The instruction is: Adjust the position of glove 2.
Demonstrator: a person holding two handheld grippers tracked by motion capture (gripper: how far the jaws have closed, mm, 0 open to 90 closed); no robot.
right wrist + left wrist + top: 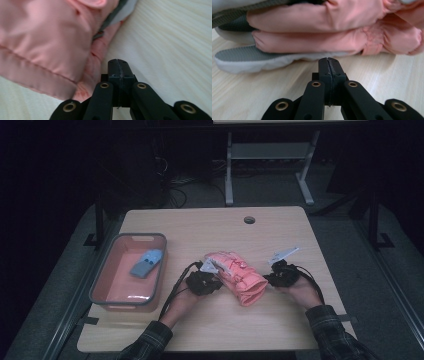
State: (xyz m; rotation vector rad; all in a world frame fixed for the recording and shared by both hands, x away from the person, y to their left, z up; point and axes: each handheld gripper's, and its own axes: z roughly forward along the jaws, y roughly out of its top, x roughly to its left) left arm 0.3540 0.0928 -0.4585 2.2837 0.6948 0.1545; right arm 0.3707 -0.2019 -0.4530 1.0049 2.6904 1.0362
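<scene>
A pink padded glove lies at the centre of the counter, between the two hands. The left tongs are pressed together, empty, just short of its fingers; the right tongs are likewise pressed together beside its cuff, not pinching it. The glove looks soft, light and puffy, its shell likely slippery. A firm pinch on the cuff edge or a seam should hold best.
</scene>
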